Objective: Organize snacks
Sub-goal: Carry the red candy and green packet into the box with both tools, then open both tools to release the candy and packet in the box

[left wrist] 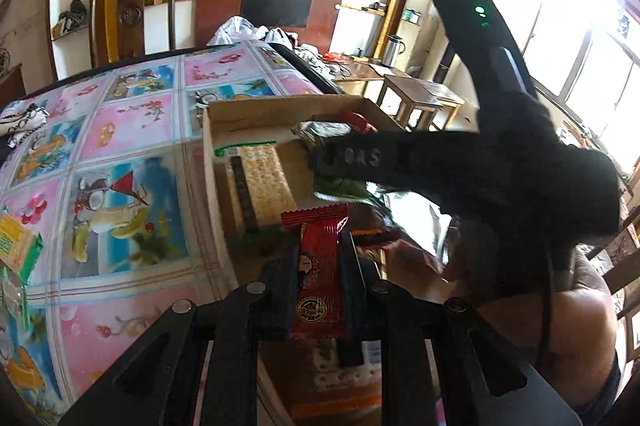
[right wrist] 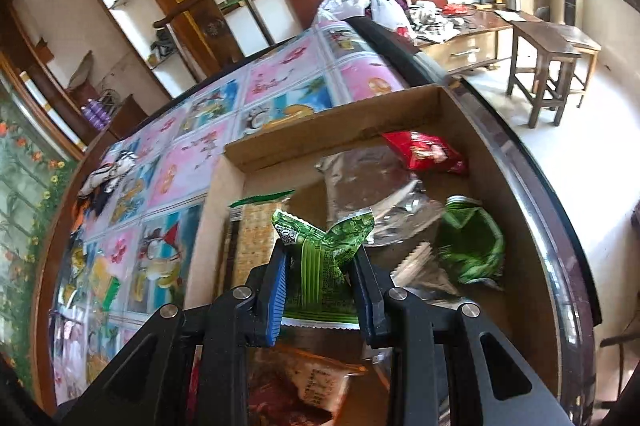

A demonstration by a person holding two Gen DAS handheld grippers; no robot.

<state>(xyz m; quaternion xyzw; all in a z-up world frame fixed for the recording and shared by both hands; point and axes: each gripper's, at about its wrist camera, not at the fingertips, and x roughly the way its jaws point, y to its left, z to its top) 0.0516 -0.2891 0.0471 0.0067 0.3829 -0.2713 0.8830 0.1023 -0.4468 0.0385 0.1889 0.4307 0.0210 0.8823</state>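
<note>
A shallow brown cardboard box (right wrist: 340, 118) sits on a round table covered with a glossy cloth of pink and blue fruit-print squares (left wrist: 132, 130), close to the table's right edge, and the snacks lie loose inside it. Along the box's left wall rests a long clear-wrapped pack of pale crackers with a green sealed end (left wrist: 266, 182); farther back at the right lies a small red foil packet (right wrist: 426, 152), a crumpled silver foil bag (right wrist: 368, 182) sprawls across the middle, and a rumpled green pouch (right wrist: 470, 246) sits against the right side. Near the front of the box lies an orange-and-tan wrapped snack (right wrist: 308, 382). The left gripper (left wrist: 318, 282) has its black jaws nearly closed, pinching a slim red wrapper with a gold round seal (left wrist: 320, 266) upright between them, over the near part of the box. The right gripper (right wrist: 322, 286), with blue pads on its fingers (right wrist: 276, 290), is closed to a narrow gap on a bright green printed sachet (right wrist: 320, 258), whose twisted top flares above the fingertips; it is held above the box's middle, just right of the cracker pack. From the left camera, the right gripper's black body reaches in from the right above the box. More green-edged yellow packets (left wrist: 18, 242) lie on the cloth at the near left, outside the box.
</note>
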